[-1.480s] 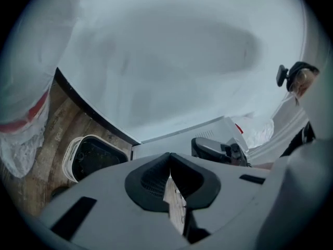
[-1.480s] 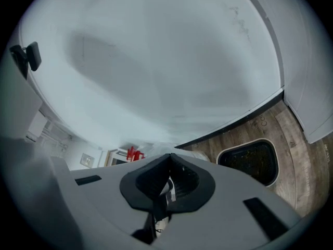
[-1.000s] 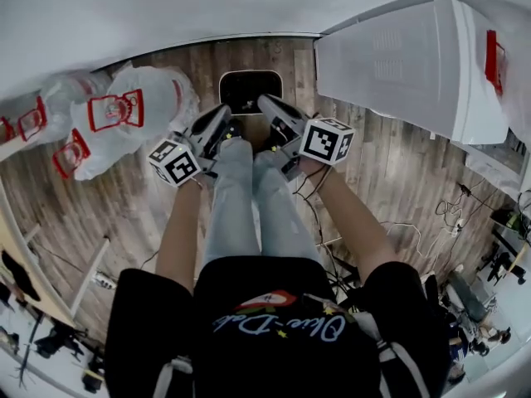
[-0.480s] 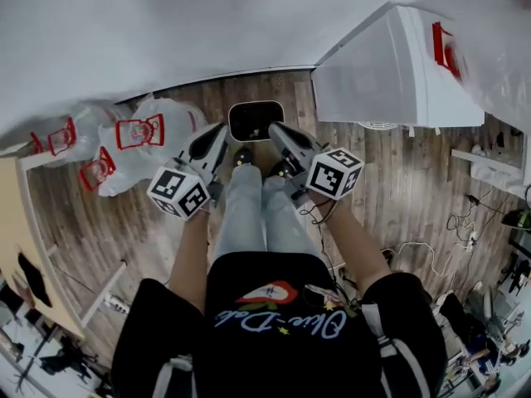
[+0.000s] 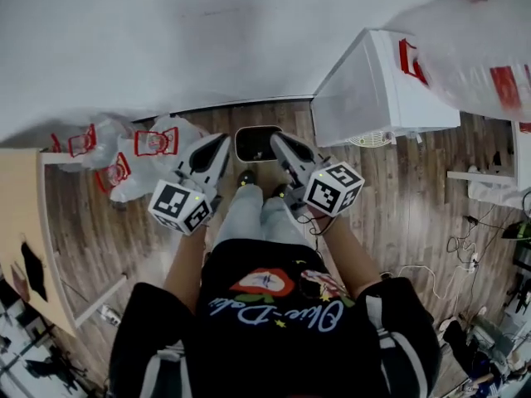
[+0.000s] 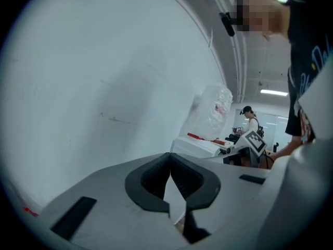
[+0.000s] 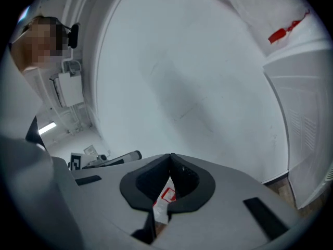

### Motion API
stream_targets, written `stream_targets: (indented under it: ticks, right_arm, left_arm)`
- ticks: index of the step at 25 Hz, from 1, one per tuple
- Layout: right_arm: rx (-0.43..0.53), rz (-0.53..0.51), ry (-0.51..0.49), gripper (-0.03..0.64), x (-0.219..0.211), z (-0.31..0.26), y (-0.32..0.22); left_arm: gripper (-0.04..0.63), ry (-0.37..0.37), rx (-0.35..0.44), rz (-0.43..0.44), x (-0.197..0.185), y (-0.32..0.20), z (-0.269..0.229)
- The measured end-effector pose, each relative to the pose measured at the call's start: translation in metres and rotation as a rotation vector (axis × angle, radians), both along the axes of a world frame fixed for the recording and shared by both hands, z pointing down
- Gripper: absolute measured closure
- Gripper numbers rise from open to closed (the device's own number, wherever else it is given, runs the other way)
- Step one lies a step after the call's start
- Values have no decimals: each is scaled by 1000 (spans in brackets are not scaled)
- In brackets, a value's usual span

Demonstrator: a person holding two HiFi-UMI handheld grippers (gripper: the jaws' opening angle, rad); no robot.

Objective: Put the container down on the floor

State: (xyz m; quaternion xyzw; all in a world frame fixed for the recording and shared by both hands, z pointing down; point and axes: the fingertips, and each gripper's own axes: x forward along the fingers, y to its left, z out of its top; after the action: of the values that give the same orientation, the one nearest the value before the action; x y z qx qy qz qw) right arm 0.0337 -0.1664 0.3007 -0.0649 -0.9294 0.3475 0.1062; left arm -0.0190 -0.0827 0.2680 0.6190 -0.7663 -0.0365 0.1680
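Head view, looking steeply down the person's body to a wood-plank floor (image 5: 398,197) that meets a white wall (image 5: 166,40). The container (image 5: 257,143), a dark rounded-rectangular tub with a pale rim, sits on the floor beside the wall, just beyond the person's shoes and free of both tools. The left gripper (image 5: 222,139) and right gripper (image 5: 276,138) are held side by side above the legs, tips pointing toward the container, with the marker cubes (image 5: 181,206) nearest the body. Left gripper view: the left gripper (image 6: 170,163) has its jaws pressed together at the tips with nothing between them; a second person (image 6: 251,120) stands far off. Right gripper view: the right gripper (image 7: 170,159) is likewise closed and empty, and only a scrap of red-printed plastic shows through the gap behind its pads. Clear plastic bags (image 5: 141,152) with red print lie on the floor at left. A white cabinet (image 5: 382,89) stands at right.
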Motion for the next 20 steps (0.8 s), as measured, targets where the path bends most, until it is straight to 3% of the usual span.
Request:
stream_targets:
  ticks: [8, 20]
  right_arm:
    - [72, 6, -103, 617, 2, -56, 12]
    - [363, -32, -157, 617, 13, -108, 16]
  left_arm:
    - [591, -14, 113, -22, -5, 10, -70]
    - [591, -91, 64, -17, 12, 13, -94]
